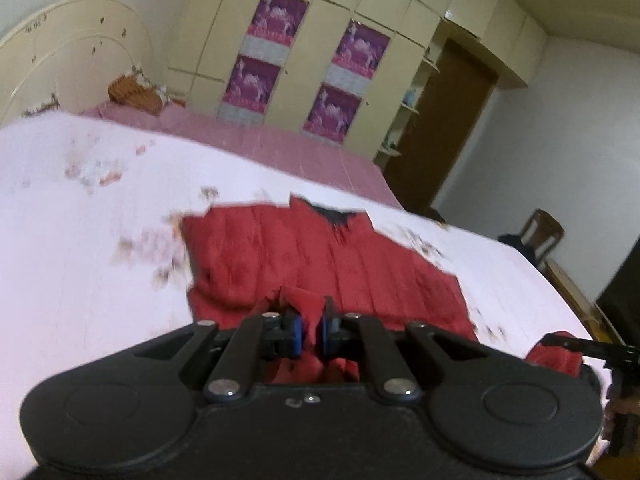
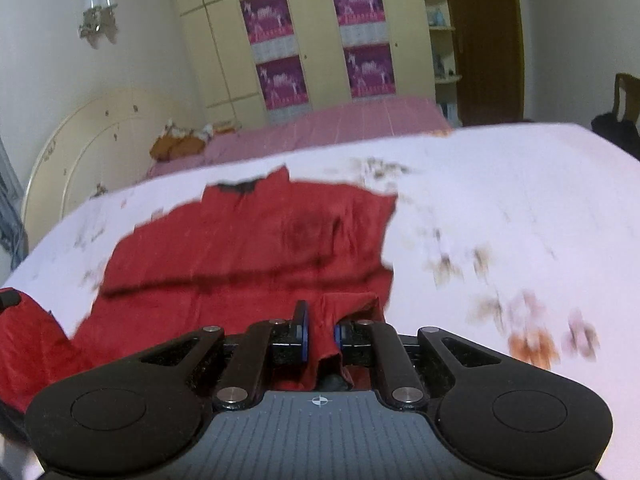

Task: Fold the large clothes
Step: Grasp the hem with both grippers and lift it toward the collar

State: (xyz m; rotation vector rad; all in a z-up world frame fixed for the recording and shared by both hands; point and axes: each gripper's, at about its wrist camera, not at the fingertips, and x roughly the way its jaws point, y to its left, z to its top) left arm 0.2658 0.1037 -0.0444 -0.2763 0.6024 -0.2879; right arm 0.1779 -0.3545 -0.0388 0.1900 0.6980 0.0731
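Note:
A large red quilted garment with a black collar lies spread on the white floral bedspread. My left gripper is shut on a bunched fold of its near hem, held above the bed. In the right wrist view the same garment lies ahead, and my right gripper is shut on another fold of its near edge. The right gripper with red cloth also shows at the right edge of the left wrist view.
The bed has a cream headboard and a pink sheet with an orange pillow at its head. A cream wardrobe with purple posters, a brown door and a wooden chair stand beyond the bed.

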